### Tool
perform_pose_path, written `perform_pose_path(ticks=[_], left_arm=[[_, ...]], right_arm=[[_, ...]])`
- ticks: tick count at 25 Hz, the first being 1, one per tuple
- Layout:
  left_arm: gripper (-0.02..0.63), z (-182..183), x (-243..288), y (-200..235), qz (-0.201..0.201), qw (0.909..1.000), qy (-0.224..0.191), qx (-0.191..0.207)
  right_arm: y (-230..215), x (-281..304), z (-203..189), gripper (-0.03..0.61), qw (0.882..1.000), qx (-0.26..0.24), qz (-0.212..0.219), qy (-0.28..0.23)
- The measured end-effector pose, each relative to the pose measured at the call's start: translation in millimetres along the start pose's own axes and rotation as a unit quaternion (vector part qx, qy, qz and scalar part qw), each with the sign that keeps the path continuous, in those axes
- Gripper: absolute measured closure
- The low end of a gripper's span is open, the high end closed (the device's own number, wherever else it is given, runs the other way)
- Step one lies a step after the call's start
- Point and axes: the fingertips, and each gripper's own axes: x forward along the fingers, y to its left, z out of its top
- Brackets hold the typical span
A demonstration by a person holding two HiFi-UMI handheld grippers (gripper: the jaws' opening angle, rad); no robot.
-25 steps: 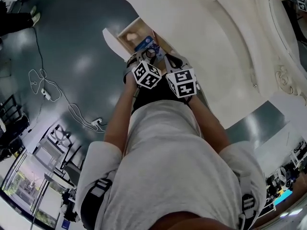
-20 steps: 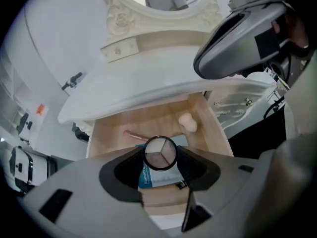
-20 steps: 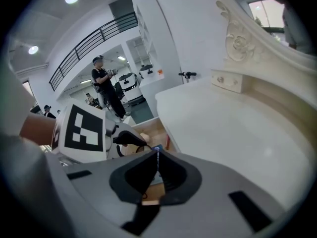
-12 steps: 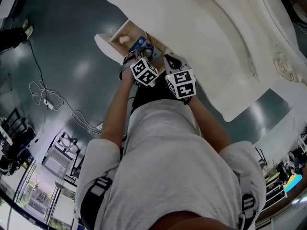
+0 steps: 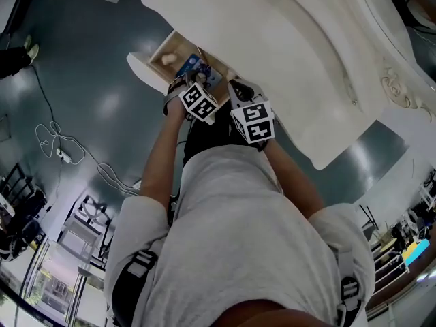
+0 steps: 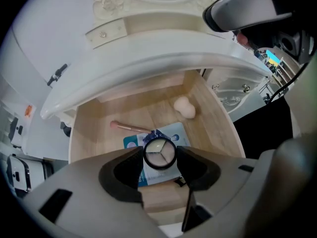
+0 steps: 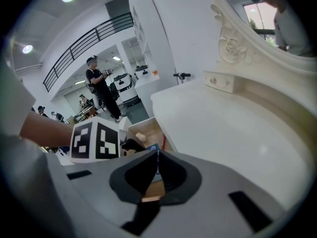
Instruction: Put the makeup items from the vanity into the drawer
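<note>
The vanity's wooden drawer [image 6: 96, 135] stands pulled out under the white top. In it lie a beige sponge [image 6: 184, 107], a pink-tipped brush [image 6: 130, 128] and a blue packet [image 6: 174, 133]. My left gripper [image 6: 159, 156] hovers over the drawer's front part, shut on a round black-rimmed compact [image 6: 159, 150] with cream shades. In the head view the left gripper [image 5: 193, 86] is above the drawer [image 5: 163, 45], and the right gripper [image 5: 236, 91] is beside it to the right. The right gripper [image 7: 157, 158] has its jaws shut with nothing in them, near the vanity's front edge.
The white vanity top [image 5: 272, 39] stretches right of the drawer, with a carved mirror frame [image 5: 394, 87] behind it. Cables [image 5: 58, 152] trail over the dark floor on the left. A person [image 7: 100, 86] stands far off in the hall.
In the head view both grippers and the drawer have drifted a little up and left. The left gripper still holds the compact over the drawer; the right stays shut.
</note>
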Motion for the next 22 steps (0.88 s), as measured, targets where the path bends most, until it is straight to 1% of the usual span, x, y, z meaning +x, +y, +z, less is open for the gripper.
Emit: perform_pose_path(ticks=[2,5,9,12,14,15,17,18,19,22], left_arm=[[0.397,-1,0,-1,0.000,1.0000,-0.004,-0.005],[0.396,-2,-4,1,0.012,0.9997,-0.012,-0.016],[0.397,-4,-17,2,0.024,0.9980,-0.026,-0.053],[0.400,2,-34,1,0.037,0.9941,-0.057,-0.085],[0.419,11,-51,2,0.043,0.9877,-0.087,-0.123],[0.437,16,-61,3,0.049,0.9826,-0.104,-0.146],[0.501,25,-82,7,0.070,0.9705,-0.134,-0.188],[0.552,29,-91,8,0.084,0.9654,-0.144,-0.200],[0.584,33,-100,7,0.099,0.9621,-0.151,-0.204],[0.592,47,-121,-4,0.137,0.9579,-0.165,-0.191]], right_arm=[[1,-3,-3,0.558,1.000,-0.010,0.002,0.003],[0,-8,-7,0.558,1.000,-0.023,0.006,0.008],[5,-15,-7,0.558,0.999,-0.040,0.013,0.007],[11,-20,-2,0.558,0.998,-0.054,0.021,0.001],[14,-25,2,0.558,0.998,-0.062,0.026,-0.005],[15,-27,4,0.558,0.997,-0.065,0.028,-0.008],[17,-33,8,0.558,0.997,-0.070,0.031,-0.015],[18,-36,10,0.558,0.997,-0.072,0.032,-0.019],[18,-39,11,0.558,0.996,-0.073,0.034,-0.023],[18,-47,15,0.558,0.996,-0.078,0.039,-0.034]])
